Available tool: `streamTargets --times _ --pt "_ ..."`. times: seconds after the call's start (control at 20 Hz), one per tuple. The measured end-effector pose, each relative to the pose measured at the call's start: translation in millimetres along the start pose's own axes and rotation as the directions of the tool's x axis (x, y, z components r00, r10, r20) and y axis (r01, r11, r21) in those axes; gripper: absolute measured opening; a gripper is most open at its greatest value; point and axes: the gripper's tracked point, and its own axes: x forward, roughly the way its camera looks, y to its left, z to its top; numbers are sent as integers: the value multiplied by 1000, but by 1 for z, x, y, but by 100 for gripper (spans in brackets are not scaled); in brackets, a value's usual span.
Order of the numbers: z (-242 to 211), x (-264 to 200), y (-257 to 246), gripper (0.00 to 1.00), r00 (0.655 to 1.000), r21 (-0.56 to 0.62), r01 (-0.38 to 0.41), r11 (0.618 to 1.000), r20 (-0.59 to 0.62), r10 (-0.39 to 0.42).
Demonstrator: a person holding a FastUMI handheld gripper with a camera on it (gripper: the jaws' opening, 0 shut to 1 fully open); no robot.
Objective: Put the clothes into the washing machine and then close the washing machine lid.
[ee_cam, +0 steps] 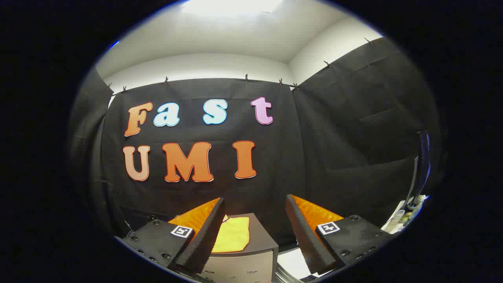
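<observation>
A yellow cloth (234,234) lies flat on top of a small dark-topped cabinet (261,239), low down and a little beyond my fingers, closer to the left one. My gripper (255,204) is open, held well above the cabinet with nothing between its fingers. The left finger (204,236) overlaps the cloth's left edge in the view. A curved metallic rim (283,275), possibly part of the washing machine, peeks out below, between the fingers.
Black cloth walls close the booth behind and to the right. At the far right stands a dark upright object (422,165) with some pale items (404,216) at its foot. A white surface (292,261) shows beside the cabinet.
</observation>
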Motion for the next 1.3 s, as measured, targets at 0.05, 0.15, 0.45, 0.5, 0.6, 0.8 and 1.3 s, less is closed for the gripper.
streamTargets --times 0.05,0.15,0.45,0.5,0.6,0.8,1.3 --pt "-2 -2 -1 99 1000 -3 -1 1000 -5 1" --pt "-3 -2 -2 99 1000 -6 0 1000 -13 -1" --pt "-9 -3 11 99 999 -28 -38 999 -34 37" --pt "-8 -4 11 99 999 -43 -35 998 -38 34" --pt "-6 -3 12 99 999 -60 -31 998 -36 29" --pt "-6 -2 24 99 998 -26 -60 998 -28 60" --pt "-3 -1 43 99 994 -43 -99 994 -42 97"
